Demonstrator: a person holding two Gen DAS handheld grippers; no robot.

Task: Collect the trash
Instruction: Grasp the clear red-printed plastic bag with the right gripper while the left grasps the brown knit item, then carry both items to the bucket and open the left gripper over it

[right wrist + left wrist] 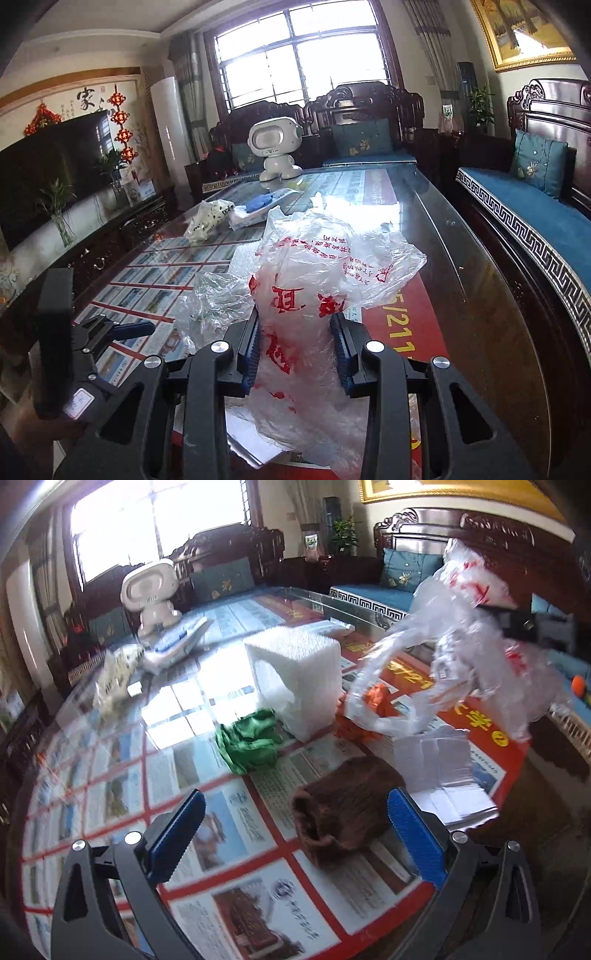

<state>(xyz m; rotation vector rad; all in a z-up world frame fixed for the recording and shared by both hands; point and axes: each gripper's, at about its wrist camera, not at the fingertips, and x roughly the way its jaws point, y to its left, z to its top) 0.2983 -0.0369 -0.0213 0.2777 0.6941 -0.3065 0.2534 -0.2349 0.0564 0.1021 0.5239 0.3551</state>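
My right gripper (297,350) is shut on a clear plastic bag with red print (314,280) and holds it above the glass table; the bag also hangs at the right of the left wrist view (465,642). My left gripper (295,827) is open, low over the table, with a crumpled brown paper piece (343,808) between its blue pads (413,834). Beyond lie a green crumpled wrapper (251,740), a white foam block (299,679), an orange wrapper (376,698) and white paper sheets (439,771).
A white toy robot (273,147) stands at the table's far end, with a printed packet (208,218) and a tissue pack with a blue item (255,210) near it. Wooden sofas with blue cushions (532,218) line the right and far sides. A TV (51,166) stands left.
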